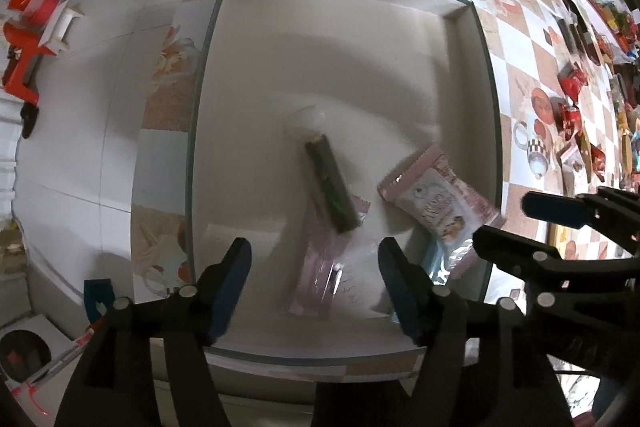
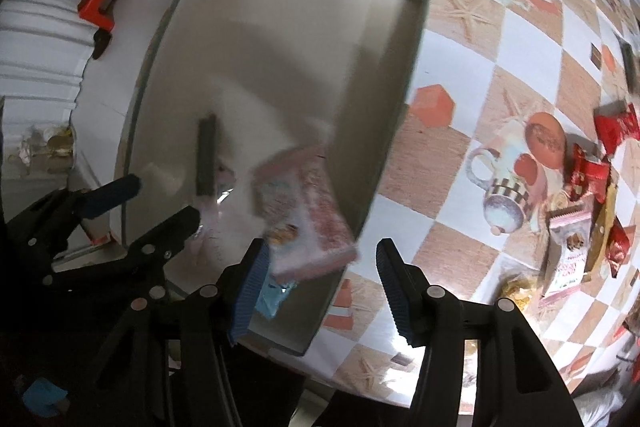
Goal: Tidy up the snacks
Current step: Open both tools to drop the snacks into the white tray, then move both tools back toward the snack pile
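A: Nearest, left gripper (image 1: 314, 287): jaws spread wide, nothing between them, hovering over the near end of the white box (image 1: 486, 75). Right gripper (image 2: 320, 283): also spread and empty, poised over the box's near right corner.

B: Inside the box?

A: Pale pink wrapper (image 1: 320, 279) flat at the near end. Dark stick snack (image 1: 330, 187) lying slantwise, one end across that wrapper. Just beside, to the right, pink-and-white biscuit pack (image 1: 440, 195), with a light blue packet (image 2: 274, 297) peeking out beneath. Blurred, so no labels legible.

B: Step in hand?

A: Probably between drops: four snacks boxed, both tools free.

B: Further out?

A: Loose snack pile (image 2: 592, 187) well apart on the checkered tablecloth (image 2: 460, 39), red packets mostly.

B: Next move?

A: Likely a swing rightward to the pile, jaws kept wide, closing on one packet's edge, avoiding neighbours.
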